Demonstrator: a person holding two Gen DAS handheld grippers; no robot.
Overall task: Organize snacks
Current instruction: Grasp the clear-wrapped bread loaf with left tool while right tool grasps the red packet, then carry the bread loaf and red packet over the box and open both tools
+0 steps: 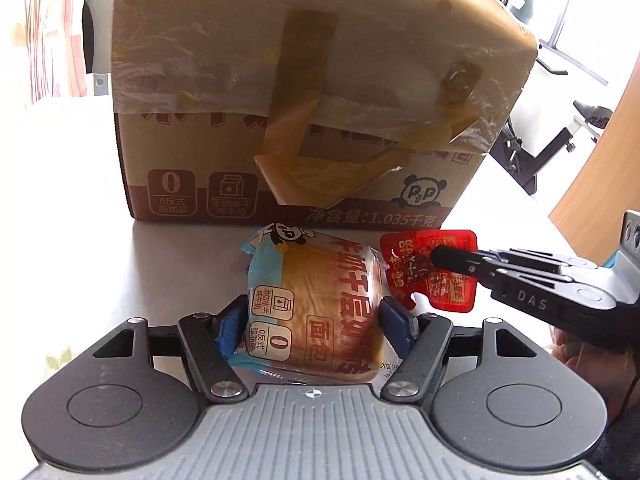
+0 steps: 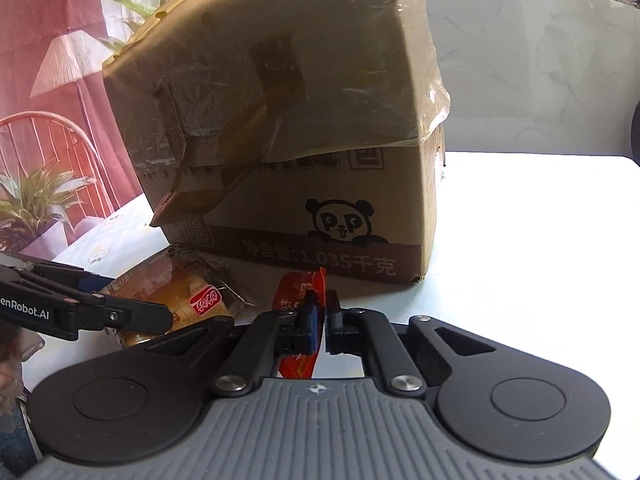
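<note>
A wrapped bread pack (image 1: 316,300) with blue edges and a panda logo lies on the white table (image 1: 80,240), just in front of a big cardboard box (image 1: 280,120). My left gripper (image 1: 312,316) has its blue pads pressed against both sides of the pack. To its right, my right gripper (image 1: 436,256) is shut on a small red snack packet (image 1: 408,276). In the right wrist view the red packet (image 2: 296,286) stands edge-on between the closed fingers of the right gripper (image 2: 322,304). The left gripper (image 2: 168,316) reaches in from the left over the bread pack (image 2: 180,292).
The taped cardboard box (image 2: 300,120) with its raised flap fills the space ahead. A wooden panel (image 1: 600,160) and black metal stands (image 1: 532,152) are off the table's right side. A lamp (image 2: 68,64), a red chair (image 2: 36,148) and a plant (image 2: 36,200) stand at the left.
</note>
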